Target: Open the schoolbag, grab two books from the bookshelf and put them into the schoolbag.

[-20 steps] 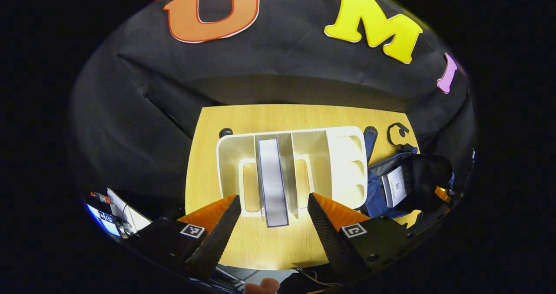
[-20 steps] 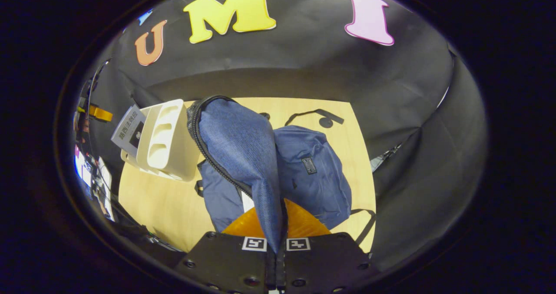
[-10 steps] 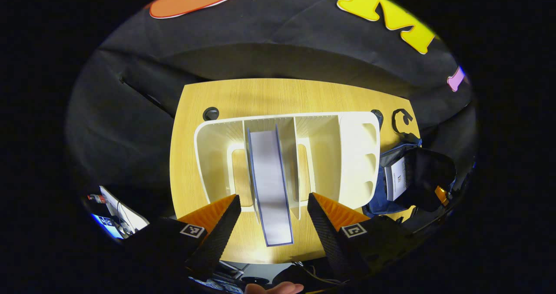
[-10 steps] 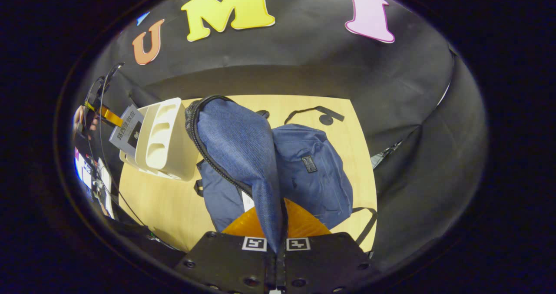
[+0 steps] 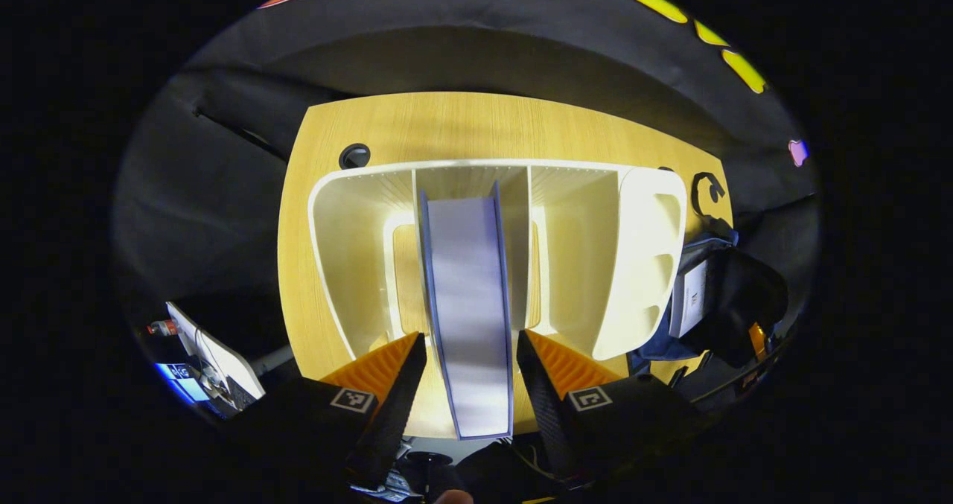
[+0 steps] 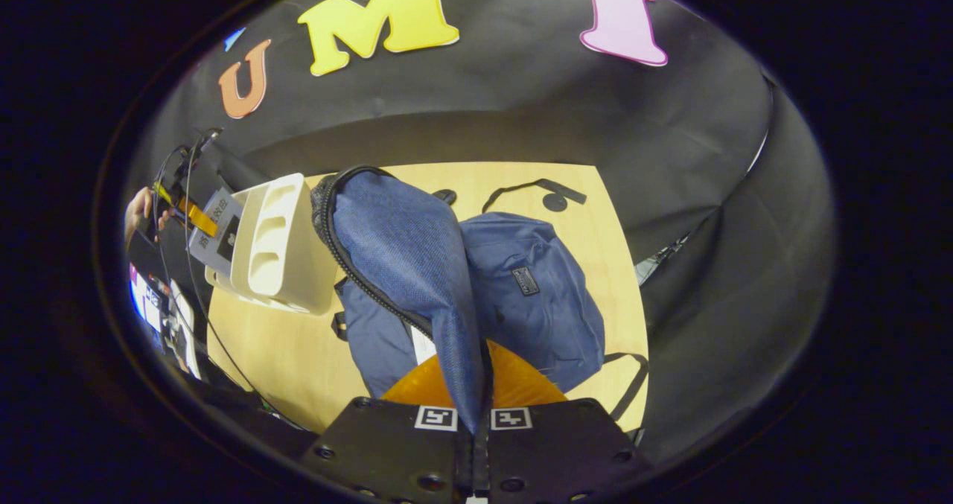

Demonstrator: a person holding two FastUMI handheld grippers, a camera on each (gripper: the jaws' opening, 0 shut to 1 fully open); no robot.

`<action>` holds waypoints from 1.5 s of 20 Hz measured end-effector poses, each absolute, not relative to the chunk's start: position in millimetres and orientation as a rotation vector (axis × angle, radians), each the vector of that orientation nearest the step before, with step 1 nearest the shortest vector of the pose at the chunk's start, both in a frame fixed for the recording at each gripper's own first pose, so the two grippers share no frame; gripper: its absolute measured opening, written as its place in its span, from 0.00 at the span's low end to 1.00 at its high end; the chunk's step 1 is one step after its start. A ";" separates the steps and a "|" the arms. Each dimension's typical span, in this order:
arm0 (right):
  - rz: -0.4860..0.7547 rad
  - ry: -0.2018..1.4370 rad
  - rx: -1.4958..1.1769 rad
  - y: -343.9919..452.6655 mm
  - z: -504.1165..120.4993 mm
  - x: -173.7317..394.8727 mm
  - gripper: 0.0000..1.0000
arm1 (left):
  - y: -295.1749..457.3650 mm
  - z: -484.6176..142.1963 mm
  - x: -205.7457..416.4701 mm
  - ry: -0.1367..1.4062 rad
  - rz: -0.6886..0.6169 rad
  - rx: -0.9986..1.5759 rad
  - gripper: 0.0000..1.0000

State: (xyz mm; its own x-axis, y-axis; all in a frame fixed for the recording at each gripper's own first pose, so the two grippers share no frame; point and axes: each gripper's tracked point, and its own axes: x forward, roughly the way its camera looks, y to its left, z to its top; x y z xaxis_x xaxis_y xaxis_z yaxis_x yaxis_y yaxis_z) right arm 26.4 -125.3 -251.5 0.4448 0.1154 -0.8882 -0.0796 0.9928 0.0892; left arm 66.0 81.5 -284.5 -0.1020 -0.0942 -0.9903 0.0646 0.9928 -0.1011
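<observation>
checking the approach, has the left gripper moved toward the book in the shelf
Yes. The left gripper has closed in on the bookshelf; its open jaws now straddle the upright book.

Left gripper (image 5: 465,385) moved closer, fingers now straddling book (image 5: 469,310) in bookshelf (image 5: 640,266).

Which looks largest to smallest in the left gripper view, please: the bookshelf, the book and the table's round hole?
1. Bookshelf
2. Book, though it stands nearest the camera, which enlarges it
3. Round hole, clearly smallest
</observation>
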 end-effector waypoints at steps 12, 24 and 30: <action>0.128 1.104 0.063 -131.8 -251.9 27.1 0.02 | 85.5 -289.0 53.3 1.736 -0.063 -0.031 0.45; 0.167 1.087 0.054 -128.6 -253.1 23.0 0.02 | 96.0 -210.6 4.2 1.636 -0.076 -0.132 0.39; 0.189 1.071 0.027 -127.9 -252.5 14.8 0.02 | 106.1 -149.2 -28.4 1.546 -0.079 -0.247 0.38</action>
State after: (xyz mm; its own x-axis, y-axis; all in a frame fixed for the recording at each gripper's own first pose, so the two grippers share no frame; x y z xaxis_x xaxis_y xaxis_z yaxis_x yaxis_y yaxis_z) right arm 14.8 -127.9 -252.5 0.4651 0.1669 -0.8694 -0.1406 0.9835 0.1136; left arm -28.4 106.1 -149.2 0.0285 -0.2053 -0.9783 -0.1047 0.9727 -0.2072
